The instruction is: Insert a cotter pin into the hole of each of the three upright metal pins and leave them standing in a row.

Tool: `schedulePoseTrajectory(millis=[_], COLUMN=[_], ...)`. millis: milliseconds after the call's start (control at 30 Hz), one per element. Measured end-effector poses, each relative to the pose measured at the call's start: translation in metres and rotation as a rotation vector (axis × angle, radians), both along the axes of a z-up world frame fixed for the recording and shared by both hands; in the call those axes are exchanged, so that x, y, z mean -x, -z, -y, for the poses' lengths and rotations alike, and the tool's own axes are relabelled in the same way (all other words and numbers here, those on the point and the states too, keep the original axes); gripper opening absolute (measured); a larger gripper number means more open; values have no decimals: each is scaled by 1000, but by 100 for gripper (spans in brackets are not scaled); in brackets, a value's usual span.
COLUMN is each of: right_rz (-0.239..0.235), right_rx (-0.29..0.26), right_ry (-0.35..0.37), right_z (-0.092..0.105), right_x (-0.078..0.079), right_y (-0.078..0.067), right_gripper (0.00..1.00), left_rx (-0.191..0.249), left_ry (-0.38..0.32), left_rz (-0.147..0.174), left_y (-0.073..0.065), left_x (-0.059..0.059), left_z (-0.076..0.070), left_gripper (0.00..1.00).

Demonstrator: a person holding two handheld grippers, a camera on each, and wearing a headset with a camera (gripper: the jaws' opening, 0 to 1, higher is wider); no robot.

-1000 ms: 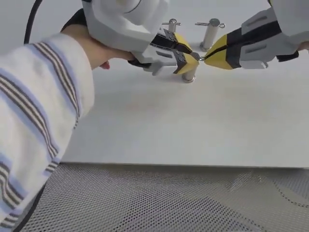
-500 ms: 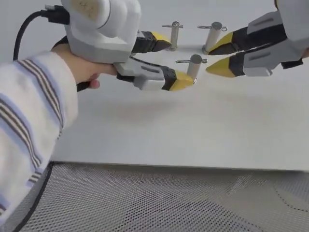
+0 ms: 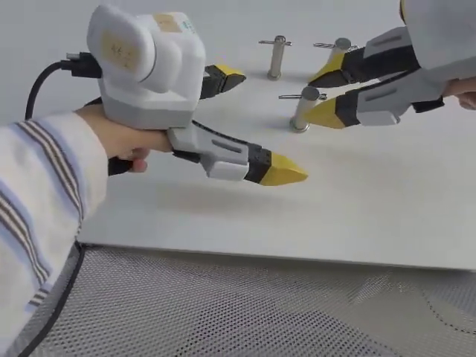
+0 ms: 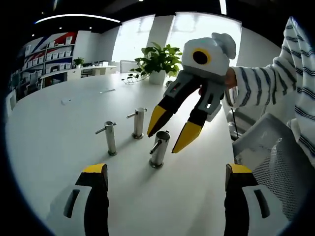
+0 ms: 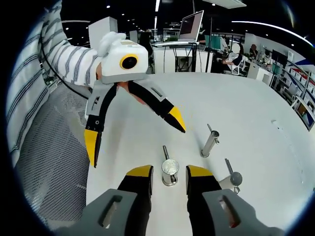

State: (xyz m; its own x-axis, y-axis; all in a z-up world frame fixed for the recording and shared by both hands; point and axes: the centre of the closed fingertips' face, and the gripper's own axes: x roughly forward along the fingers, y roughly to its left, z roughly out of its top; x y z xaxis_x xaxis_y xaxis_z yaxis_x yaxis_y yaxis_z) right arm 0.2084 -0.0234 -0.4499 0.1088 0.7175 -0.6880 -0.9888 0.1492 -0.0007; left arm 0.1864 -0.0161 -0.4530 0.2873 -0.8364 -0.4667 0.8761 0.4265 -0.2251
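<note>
- Grey mesh (image 3: 223, 312) lies nearest the person, below the counter (image 3: 372, 208) edge.
- The left gripper (image 3: 268, 125) hangs over the near part of the counter, held by a hand (image 3: 119, 137) in a striped sleeve (image 3: 37, 193). Its fingers (image 3: 279, 171) are spread wide and hold nothing. It is apart from all three pins.
- Beyond it the near pin (image 3: 302, 111) stands upright on the counter, with a cotter (image 3: 296, 96) through the hole near its top, sticking out sideways.
- The right gripper (image 3: 311, 100) comes in from the right. Its fingers (image 3: 331, 111) are spread, one on each side of the near pin. In the right gripper view there is a gap on both sides, so they do not seem to touch it.
- Farther back stand the far-left pin (image 3: 277, 59) and the far-right pin (image 3: 341, 46), both upright, each with a cotter crossing its top. A right finger partly hides the far-right pin.
- Step in hand, as a judgement: all three holes look filled, so inserting seems done and tidying the layout is what remains. In both gripper views the pins form a loose triangle, with the near pin out of line with the far two.
- The next move probably calls for the right fingers to pinch the near pin's shaft below the cotter, carry it upright into line with the far pair, then open and back off straight so that nothing tips.
</note>
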Motion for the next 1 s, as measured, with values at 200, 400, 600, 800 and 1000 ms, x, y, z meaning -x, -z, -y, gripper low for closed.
schedulePoseTrajectory(millis=[200, 400, 600, 800, 1000], right_rz=[-5, -11, -22, -10, -4], right_rx=[6, 9, 9, 31, -2], right_ry=[-15, -26, -32, -19, -24], right_z=[-4, -2, -3, -2, 13], right_x=[0, -1, 0, 1, 0], right_y=[5, 9, 9, 9, -5], right_gripper=[20, 10, 9, 8, 8], left_rx=[-8, -9, -13, -26, -25], left_ry=[8, -1, -8, -9, -10], left_rz=[-12, -13, -12, -17, -20], left_y=[3, 3, 1, 2, -1], left_x=[6, 6, 6, 8, 9], left_z=[-1, -3, -4, -3, -3], left_gripper=[99, 99, 99, 99, 99])
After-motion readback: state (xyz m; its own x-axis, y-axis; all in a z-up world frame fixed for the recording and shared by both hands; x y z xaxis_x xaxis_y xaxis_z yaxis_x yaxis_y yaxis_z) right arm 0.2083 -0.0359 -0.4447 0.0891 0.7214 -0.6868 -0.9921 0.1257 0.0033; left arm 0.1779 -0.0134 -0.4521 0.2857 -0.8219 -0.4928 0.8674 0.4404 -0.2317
